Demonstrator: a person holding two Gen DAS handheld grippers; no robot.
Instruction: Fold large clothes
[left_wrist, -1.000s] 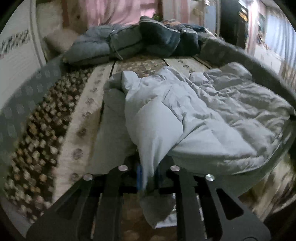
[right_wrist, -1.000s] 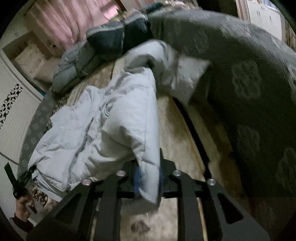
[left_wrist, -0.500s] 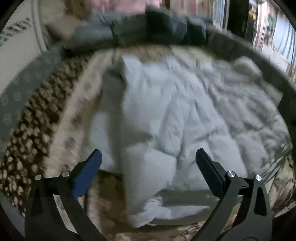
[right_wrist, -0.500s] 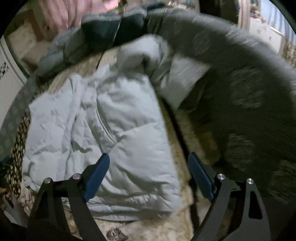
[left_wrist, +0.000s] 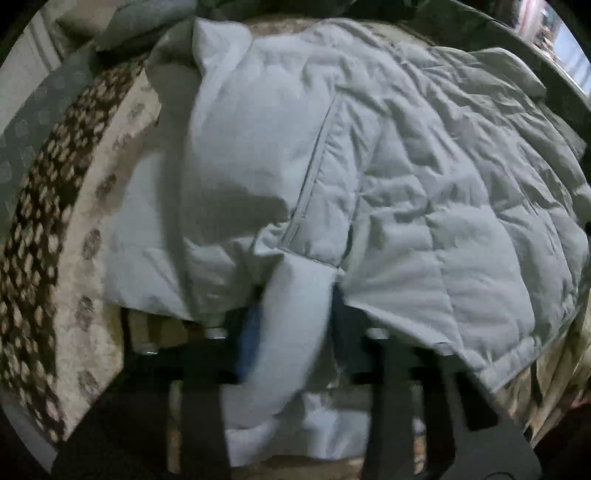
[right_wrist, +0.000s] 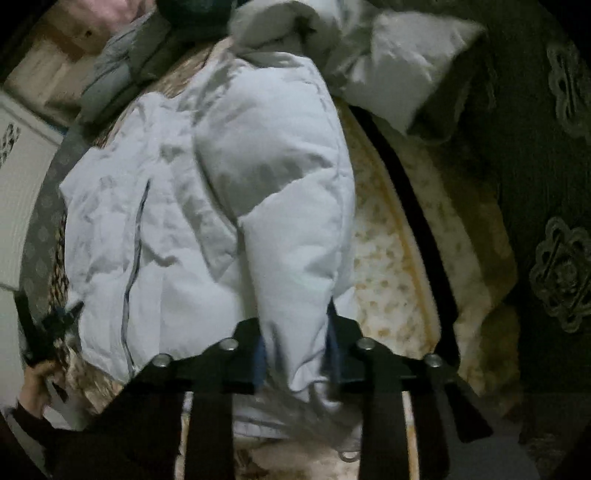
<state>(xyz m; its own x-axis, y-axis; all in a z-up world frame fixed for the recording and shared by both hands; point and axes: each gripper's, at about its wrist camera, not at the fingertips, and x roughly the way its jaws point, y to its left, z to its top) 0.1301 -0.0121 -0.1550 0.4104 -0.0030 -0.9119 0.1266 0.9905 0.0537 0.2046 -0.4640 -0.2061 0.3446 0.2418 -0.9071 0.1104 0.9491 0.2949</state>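
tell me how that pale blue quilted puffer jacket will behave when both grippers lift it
The pale blue quilted puffer jacket probably drapes floppily: it bunches and sags where the left gripper and right gripper pinch it. Puffy panels suggest it is light but bulky, so folds may spring back.

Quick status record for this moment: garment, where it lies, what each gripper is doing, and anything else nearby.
garment: pale grey puffer jacket, spread out, zipper side up
surface: patterned bedspread
left gripper: shut on the jacket's near edge
right gripper: shut on a bunched fold of jacket
nearby: darker jackets piled at the far end; dark patterned blanket on the right
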